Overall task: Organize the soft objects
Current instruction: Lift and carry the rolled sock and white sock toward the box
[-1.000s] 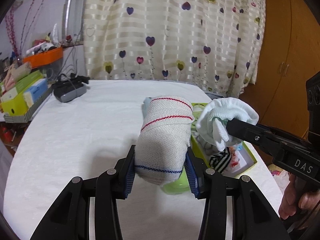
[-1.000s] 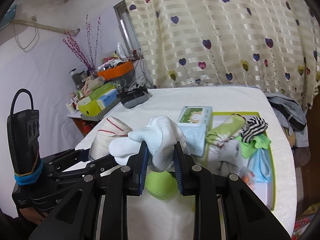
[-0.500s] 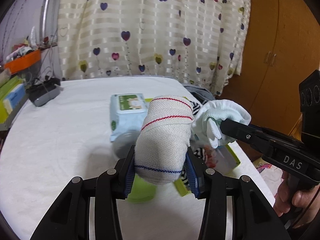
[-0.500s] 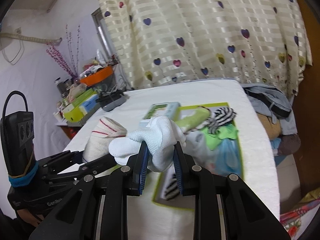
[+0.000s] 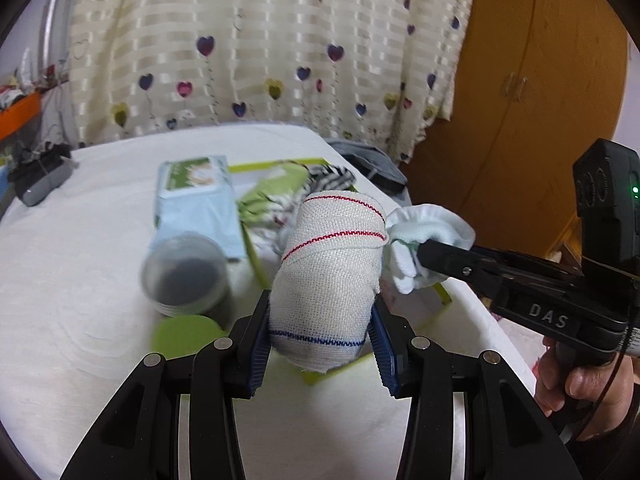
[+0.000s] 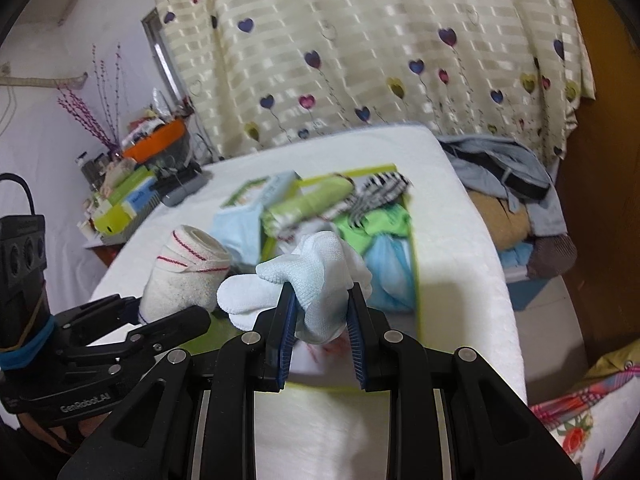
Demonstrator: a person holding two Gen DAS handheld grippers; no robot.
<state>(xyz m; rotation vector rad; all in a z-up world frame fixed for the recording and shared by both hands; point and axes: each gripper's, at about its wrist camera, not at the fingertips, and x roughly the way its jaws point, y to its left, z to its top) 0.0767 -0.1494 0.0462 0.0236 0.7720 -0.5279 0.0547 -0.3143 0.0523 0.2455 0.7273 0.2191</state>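
— Between the blue pads of the left gripper point(image 5: 320, 338), what's held?

— A rolled bandage point(image 5: 330, 272), white with red and blue stitching, gripped at its near end and raised above the green tray point(image 5: 442, 294).

— And the right gripper point(image 6: 322, 322)?

— Clenched on a white sock point(image 6: 308, 280), its toe bulging out to the left. Bandage and sock sit just beside each other, almost touching.

— Any writing?

— "DAS" on the right gripper's body, "GenRobot.AI" on the left one's.

— The table?

— A white cloth point(image 5: 80, 320) covers it. The tray holds striped and green soft items point(image 6: 360, 208); a pale blue wipes pack point(image 5: 196, 200) lies at its left, a dark jar point(image 5: 186, 276) nearer. A heart-print curtain point(image 5: 248, 48) hangs at the far side, a wooden wardrobe point(image 5: 532, 100) to the right.
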